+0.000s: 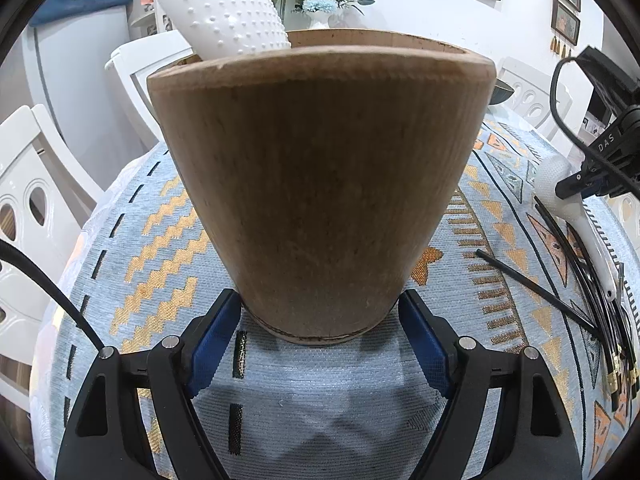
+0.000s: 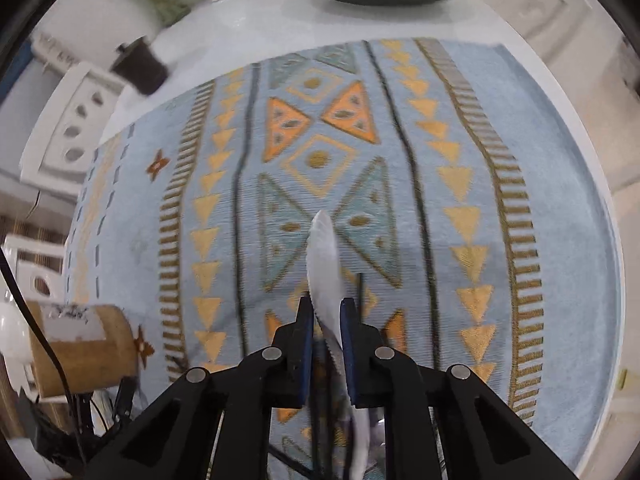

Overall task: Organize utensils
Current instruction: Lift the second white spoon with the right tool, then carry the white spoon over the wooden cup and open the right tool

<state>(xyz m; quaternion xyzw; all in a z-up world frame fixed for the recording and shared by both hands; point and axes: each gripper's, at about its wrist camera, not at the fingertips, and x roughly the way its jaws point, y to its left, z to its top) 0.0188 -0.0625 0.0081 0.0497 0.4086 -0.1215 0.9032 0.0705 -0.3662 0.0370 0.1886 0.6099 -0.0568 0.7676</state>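
Wooden holder [image 1: 320,192] hides tablecloth [image 1: 160,240]; white spoon [image 2: 326,264] handle blurred.

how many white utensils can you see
2: one white utensil stands in the wooden holder, a second white utensil is gripped in the right claw. Others may be hidden inside the holder.

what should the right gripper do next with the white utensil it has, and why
Probably carry it over to the wooden holder and lower it in. The right gripper is shut on the white utensil, the left gripper steadies the holder, and another white utensil already stands inside.
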